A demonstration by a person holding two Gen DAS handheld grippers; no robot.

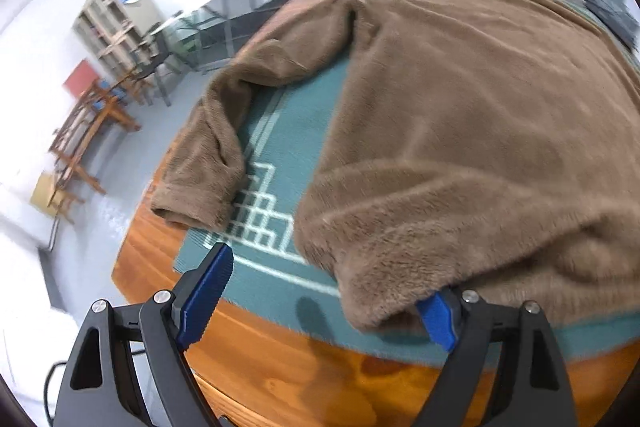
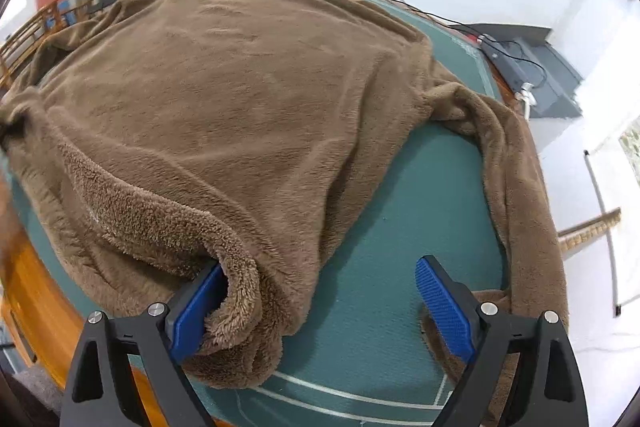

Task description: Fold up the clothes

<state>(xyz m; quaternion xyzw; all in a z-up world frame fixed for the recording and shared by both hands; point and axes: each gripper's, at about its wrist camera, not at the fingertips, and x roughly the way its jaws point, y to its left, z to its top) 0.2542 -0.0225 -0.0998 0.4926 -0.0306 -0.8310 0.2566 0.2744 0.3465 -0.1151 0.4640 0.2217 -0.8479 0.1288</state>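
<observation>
A brown fleece sweater (image 1: 460, 115) lies spread on a teal mat (image 1: 288, 155) on a wooden table. Its left sleeve (image 1: 208, 163) bends down toward the table edge. My left gripper (image 1: 324, 291) is open at the sweater's near left hem corner; the fabric drapes over its right finger (image 1: 438, 321). In the right wrist view the sweater (image 2: 240, 99) fills the middle, its right sleeve (image 2: 520, 195) running down the right side. My right gripper (image 2: 320, 303) is open at the near right hem corner, with the hem draped over its left finger (image 2: 196, 311).
The wooden table edge (image 1: 280, 359) runs along the front. Wooden chairs (image 1: 88, 131), a shelf unit (image 1: 120, 15) and a glass desk (image 1: 224, 15) stand at the far left. A dark box with cables (image 2: 532, 71) sits off the table's far right.
</observation>
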